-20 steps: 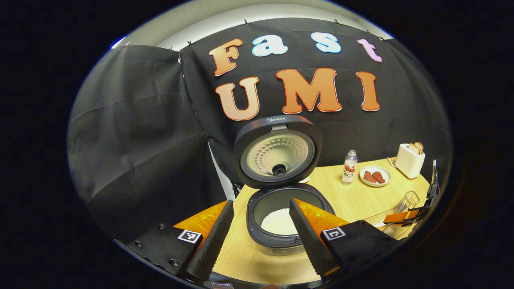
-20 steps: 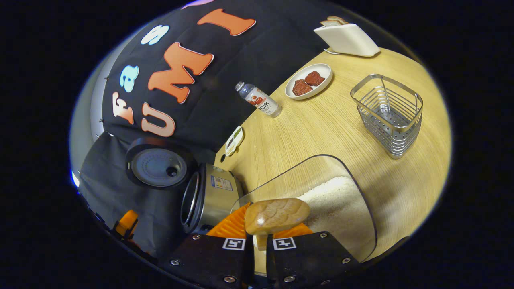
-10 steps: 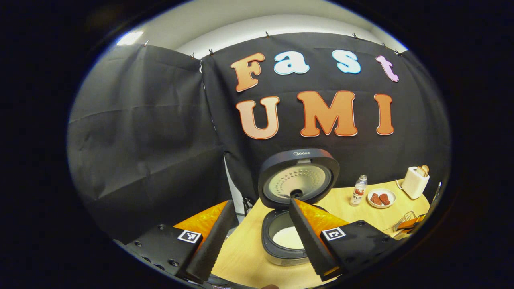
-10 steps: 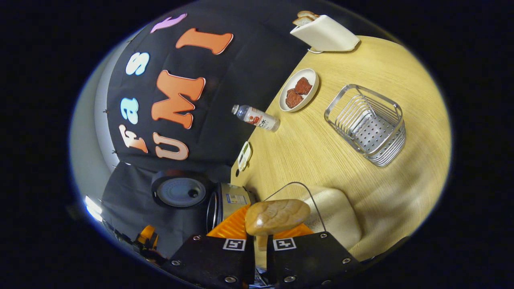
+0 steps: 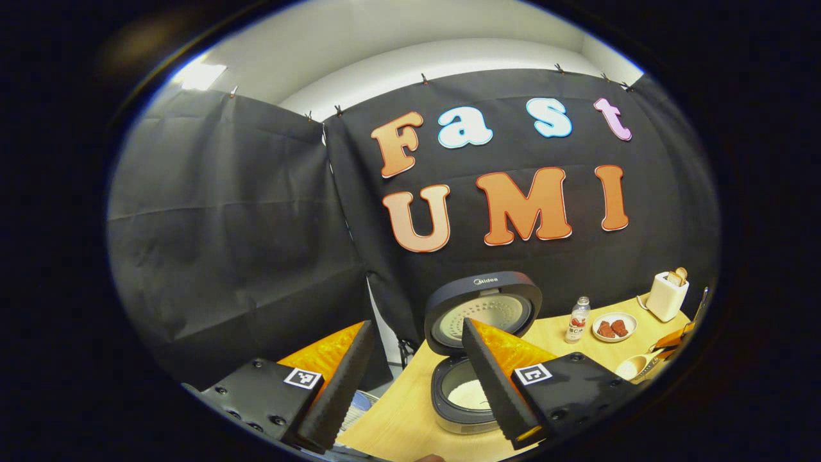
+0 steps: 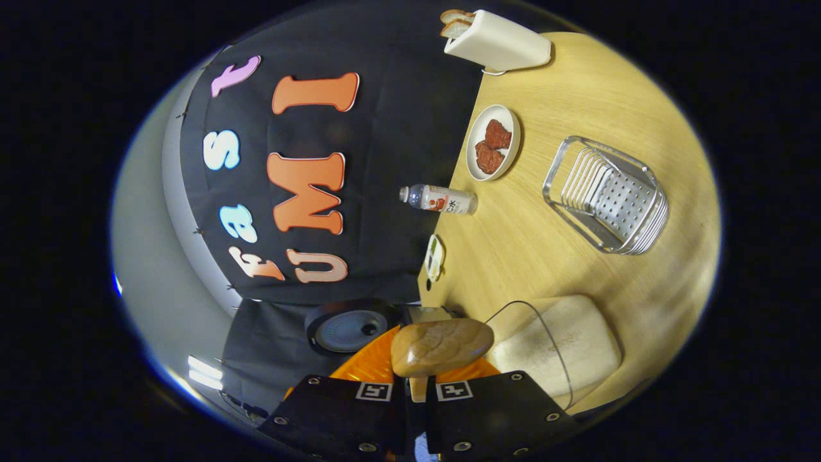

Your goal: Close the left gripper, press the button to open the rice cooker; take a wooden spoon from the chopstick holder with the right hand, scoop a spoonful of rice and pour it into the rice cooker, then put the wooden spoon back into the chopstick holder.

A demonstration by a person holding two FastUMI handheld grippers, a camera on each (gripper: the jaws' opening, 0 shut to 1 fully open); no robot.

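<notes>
- Right gripper (image 6: pixel 415 393): fingers drawn in tight on the wooden spoon (image 6: pixel 441 346), bowl jutting out at 12 o'clock.
- Spoon: rigid, light, smooth wood; it could twist in a loose pinch, so I'd hold it on the neck, as here.
- Rice bin (image 6: pixel 557 343), clear-walled, at 2 o'clock of the spoon; chopstick holder (image 6: pixel 606 204) beyond at 1 o'clock, well apart, nothing in it.
- Left gripper (image 5: pixel 414 378): fingers spread wide, nothing between them.
- Rice cooker (image 5: pixel 467 399) at 5 o'clock, lid (image 5: pixel 482 310) up, rice in the pot.
- Loose grains spill easily; keep the bowl level.
</notes>
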